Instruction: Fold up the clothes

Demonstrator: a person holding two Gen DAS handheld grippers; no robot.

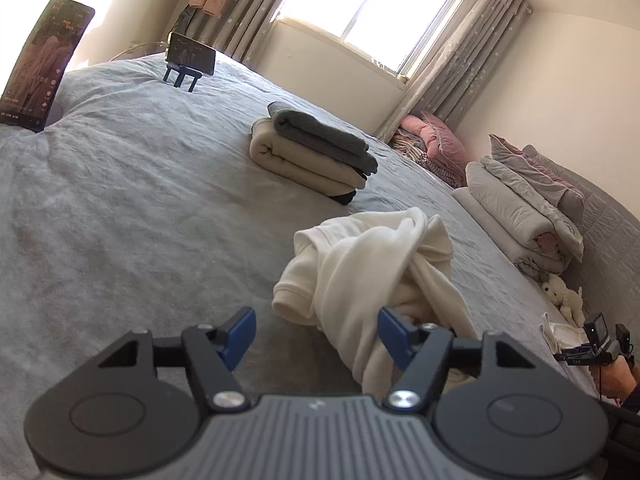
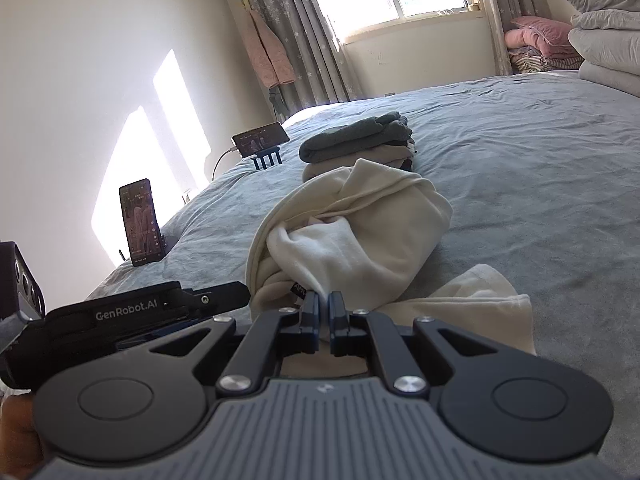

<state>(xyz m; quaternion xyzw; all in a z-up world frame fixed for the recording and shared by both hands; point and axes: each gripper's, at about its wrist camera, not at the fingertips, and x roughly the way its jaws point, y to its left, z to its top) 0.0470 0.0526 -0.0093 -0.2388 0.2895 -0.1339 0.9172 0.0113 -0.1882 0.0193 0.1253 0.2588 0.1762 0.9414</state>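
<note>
A crumpled cream garment [image 1: 368,268] lies bunched on the grey bed sheet [image 1: 120,208]. My left gripper [image 1: 316,334] is open, with part of the garment trailing between its blue fingertips and over the right one. In the right wrist view the same cream garment [image 2: 360,232] lies just ahead. My right gripper [image 2: 324,306] is shut at the garment's near edge, by a dark label; whether cloth is pinched is hidden. A folded stack of grey and beige clothes [image 1: 312,152] sits further back on the bed and also shows in the right wrist view [image 2: 360,140].
Two phones on stands, one upright [image 2: 141,222] and one sideways [image 2: 261,139], stand near the bed's edge. Folded quilts and pillows [image 1: 524,208] lie along the headboard, with a white plush toy [image 1: 564,296]. The other gripper's body [image 2: 120,320] is close at left.
</note>
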